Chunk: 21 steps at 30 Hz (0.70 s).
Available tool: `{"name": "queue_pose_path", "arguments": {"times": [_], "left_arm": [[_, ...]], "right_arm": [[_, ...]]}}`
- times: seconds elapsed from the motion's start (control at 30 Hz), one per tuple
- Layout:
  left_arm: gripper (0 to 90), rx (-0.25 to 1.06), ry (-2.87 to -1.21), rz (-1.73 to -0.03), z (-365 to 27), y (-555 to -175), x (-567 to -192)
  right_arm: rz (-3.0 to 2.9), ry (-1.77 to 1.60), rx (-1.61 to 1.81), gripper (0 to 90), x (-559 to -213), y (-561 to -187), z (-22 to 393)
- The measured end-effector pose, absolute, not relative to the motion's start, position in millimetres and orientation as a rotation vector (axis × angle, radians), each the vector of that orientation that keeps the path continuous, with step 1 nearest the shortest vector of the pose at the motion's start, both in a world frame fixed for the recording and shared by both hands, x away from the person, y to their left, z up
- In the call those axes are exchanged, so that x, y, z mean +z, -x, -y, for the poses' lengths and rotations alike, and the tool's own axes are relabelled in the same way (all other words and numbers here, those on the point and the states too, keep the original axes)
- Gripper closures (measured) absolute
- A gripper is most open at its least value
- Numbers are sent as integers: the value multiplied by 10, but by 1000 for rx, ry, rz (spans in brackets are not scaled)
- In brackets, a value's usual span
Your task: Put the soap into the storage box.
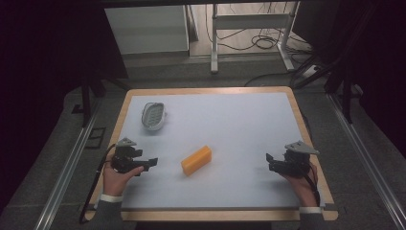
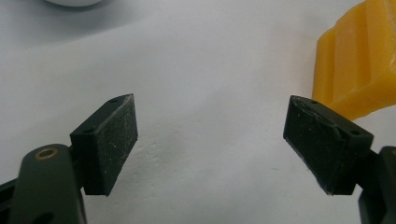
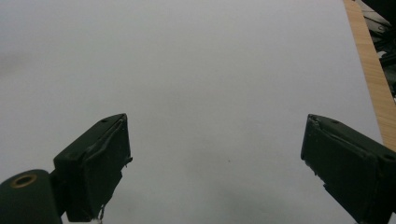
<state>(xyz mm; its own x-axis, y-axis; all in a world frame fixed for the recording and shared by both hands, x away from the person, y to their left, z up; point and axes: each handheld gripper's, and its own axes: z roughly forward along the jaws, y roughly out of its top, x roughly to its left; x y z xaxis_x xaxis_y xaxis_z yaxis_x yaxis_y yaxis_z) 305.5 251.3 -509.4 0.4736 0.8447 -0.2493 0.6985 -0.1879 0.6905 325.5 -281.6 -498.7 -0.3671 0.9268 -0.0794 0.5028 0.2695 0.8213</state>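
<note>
High view: white mat (image 1: 239,139) on wood-edged table (image 1: 299,112), cabled floor (image 1: 258,43) beyond; both claws spread, empty.

Dim room, grey floor (image 1: 57,143), metal desk frame (image 1: 249,28) behind.

High cam sits above your side, looks fwd and down over the whole table (image 1: 239,134). Left gripper cam is low, close to the white surface, facing the yellow block (image 2: 359,65), which the high view shares (image 1: 196,160). Right gripper cam, equally low, faces bare surface and the table's wood edge.
</note>
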Motion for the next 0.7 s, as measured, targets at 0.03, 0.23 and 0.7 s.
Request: {"name": "queue_pose_path", "arguments": {"times": [0.03,0.23,0.7], "left_arm": [[183,239,-1948,-1281,-2514,-3055,-5095],[184,235,-1949,-1271,-2493,-3029,-5081],[172,265,-2035,-1238,-2448,-3026,-4882]], "right_arm": [[-1981,-1281,974,83,-4987,-3254,2815],[-1995,-1300,987,83,-5022,-3240,2824],[-1990,-1293,1004,83,-5004,-3217,2883]]}}
